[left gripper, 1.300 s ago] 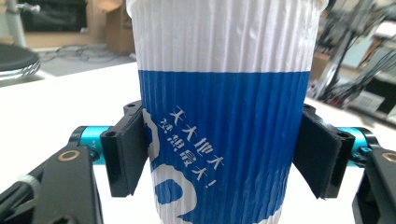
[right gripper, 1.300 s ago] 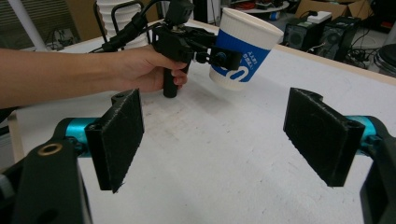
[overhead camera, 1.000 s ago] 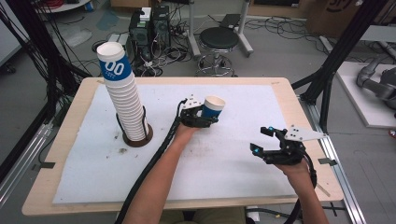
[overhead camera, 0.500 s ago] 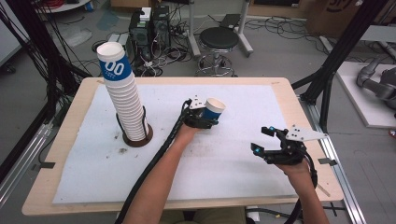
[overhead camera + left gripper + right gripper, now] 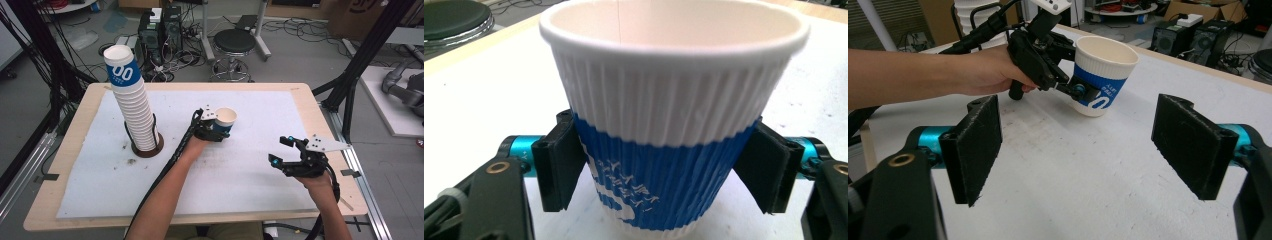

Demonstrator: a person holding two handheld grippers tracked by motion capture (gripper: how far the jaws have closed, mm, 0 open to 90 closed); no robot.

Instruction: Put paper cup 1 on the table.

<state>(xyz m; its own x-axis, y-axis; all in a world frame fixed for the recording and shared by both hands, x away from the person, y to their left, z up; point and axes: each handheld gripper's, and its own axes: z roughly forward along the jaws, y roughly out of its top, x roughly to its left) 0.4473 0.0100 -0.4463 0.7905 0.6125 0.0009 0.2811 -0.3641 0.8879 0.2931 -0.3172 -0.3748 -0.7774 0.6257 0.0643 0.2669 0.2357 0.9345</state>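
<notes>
The left hand-held gripper [image 5: 216, 131] is clamping the blue band of a paper cup [image 5: 226, 120], which is standing upright, mouth up, near the middle of the white-covered table [image 5: 250, 170]. The right hand-held gripper [image 5: 282, 150] is hovering open and empty, well apart toward the near right; the cup stack [image 5: 131, 100] is standing farther left.

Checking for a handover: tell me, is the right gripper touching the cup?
No, the right gripper stands open and empty, well apart from the cup.
</notes>
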